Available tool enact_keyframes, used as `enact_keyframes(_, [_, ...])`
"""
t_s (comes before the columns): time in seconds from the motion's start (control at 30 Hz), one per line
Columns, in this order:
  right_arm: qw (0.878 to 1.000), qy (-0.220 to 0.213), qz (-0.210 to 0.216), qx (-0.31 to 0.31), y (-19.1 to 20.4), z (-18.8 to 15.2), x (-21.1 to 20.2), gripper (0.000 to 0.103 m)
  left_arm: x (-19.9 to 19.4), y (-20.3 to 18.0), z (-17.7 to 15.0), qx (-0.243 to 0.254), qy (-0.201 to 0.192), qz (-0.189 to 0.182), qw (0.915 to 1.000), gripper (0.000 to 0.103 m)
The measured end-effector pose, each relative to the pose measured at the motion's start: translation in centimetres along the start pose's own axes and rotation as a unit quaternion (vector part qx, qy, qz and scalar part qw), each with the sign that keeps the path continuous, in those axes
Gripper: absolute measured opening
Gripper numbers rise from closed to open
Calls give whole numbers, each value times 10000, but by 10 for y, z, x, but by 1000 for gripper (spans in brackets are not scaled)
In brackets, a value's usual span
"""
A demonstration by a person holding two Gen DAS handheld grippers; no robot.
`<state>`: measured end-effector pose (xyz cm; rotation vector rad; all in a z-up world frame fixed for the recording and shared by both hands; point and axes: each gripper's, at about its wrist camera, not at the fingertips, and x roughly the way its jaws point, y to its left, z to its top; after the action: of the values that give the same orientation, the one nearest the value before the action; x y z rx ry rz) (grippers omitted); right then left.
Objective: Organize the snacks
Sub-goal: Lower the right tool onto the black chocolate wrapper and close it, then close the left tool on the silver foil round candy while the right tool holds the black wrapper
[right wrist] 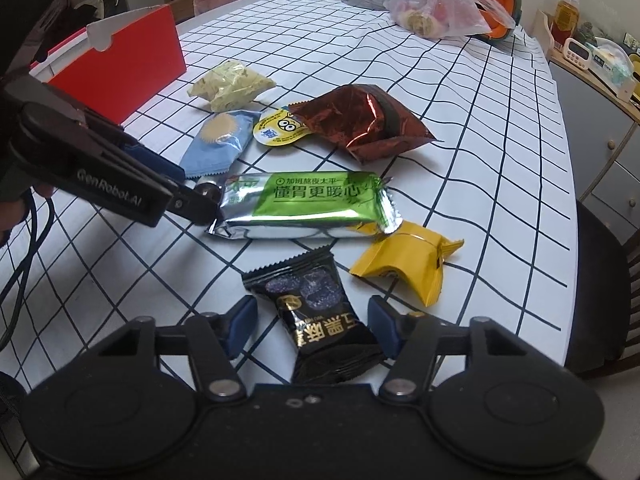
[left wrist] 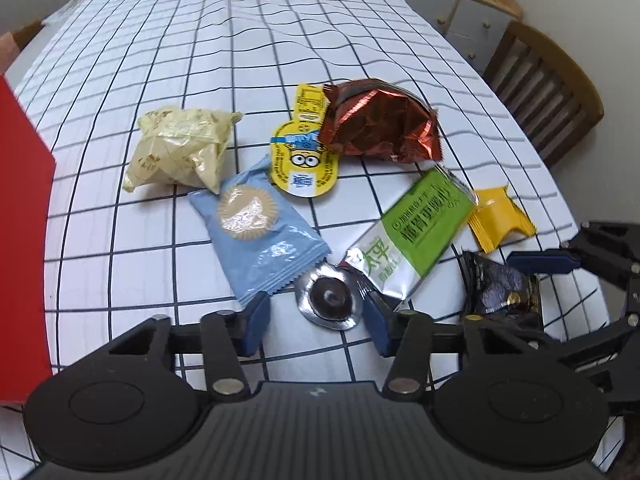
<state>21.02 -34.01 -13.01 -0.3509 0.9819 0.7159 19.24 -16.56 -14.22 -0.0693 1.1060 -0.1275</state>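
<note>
— How far along is the tidying, would you say?

— Barely begun. The red cardboard box [right wrist: 132, 52] stands at the far left of the checked tablecloth [right wrist: 460, 92], and I can't see inside it from here, so whether anything has gone in I can't tell. Everything else lies loose in the middle of the table.

— What's out there?

— A crumpled pale yellow wrapper [left wrist: 180, 148] nearest the box, a light blue biscuit packet [left wrist: 260, 232], a round yellow jelly cup with a cartoon lid [left wrist: 304, 164], a shiny red foil bag [left wrist: 380, 124], a long green and silver sachet [right wrist: 308, 204] and a small yellow foil packet [right wrist: 404, 264].

— And the grippers?

— The left gripper [left wrist: 318, 312] is down over a small round silver foil sweet [left wrist: 328, 300]; its blue pads flank it, the right one looks to be touching, the left still a little apart, so it isn't clenched yet. The right gripper [right wrist: 312, 328] straddles a black sachet with gold lettering [right wrist: 320, 320], the right pad at its edge, a gap on the left, so not gripped either.

— So what's left?

— All eight pieces still need sorting, I'd judge.
</note>
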Motion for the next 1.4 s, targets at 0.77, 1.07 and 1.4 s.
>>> enact_keyframes(0.77, [9966,-228,-186,768,20,-20,-23,32,-15,12,-16,-244,-3,-160,9996,26])
enact_keyframes(1.07, [9923,-317,-30,1193,45,-23,-40,32,-37,33,-35,-554,73,-310,9980,10])
enact_keyframes(1.4, [9890,-341,-40,1442,62,-21,-45,32,-44,50,-39,-538,40,-519,9972,10])
